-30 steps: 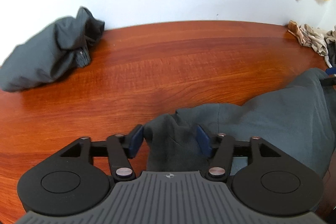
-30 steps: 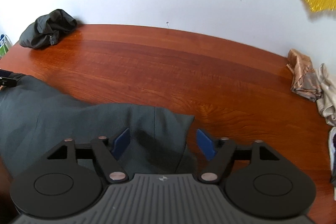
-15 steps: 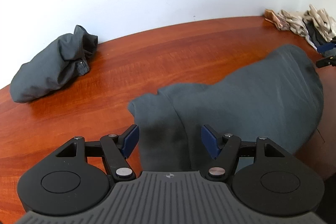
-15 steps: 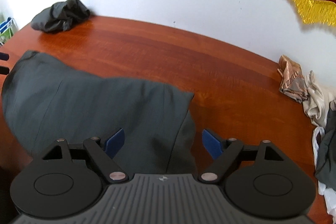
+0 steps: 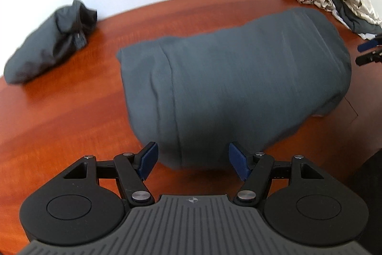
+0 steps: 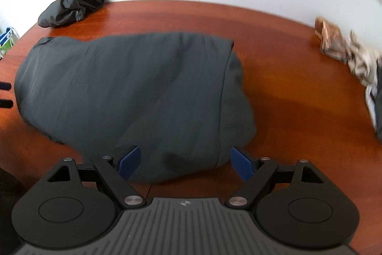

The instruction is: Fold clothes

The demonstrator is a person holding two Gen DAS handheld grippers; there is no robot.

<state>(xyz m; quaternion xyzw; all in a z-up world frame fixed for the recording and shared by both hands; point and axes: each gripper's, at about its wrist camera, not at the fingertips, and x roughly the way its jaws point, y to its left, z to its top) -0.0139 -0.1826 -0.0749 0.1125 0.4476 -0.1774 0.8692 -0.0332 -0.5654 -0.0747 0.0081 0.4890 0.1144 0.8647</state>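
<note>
Grey garment (image 5: pixel 238 78) just beyond open left gripper (image 5: pixel 193 160)

The left gripper (image 5: pixel 192 160) points steeply downward, its blue pads (image 5: pixel 148 160) spread wide with nothing pressed between them. The right gripper (image 6: pixel 185 163) is angled down likewise, jaws standing wide apart and its pads (image 6: pixel 242 163) clear of any contact.
</note>
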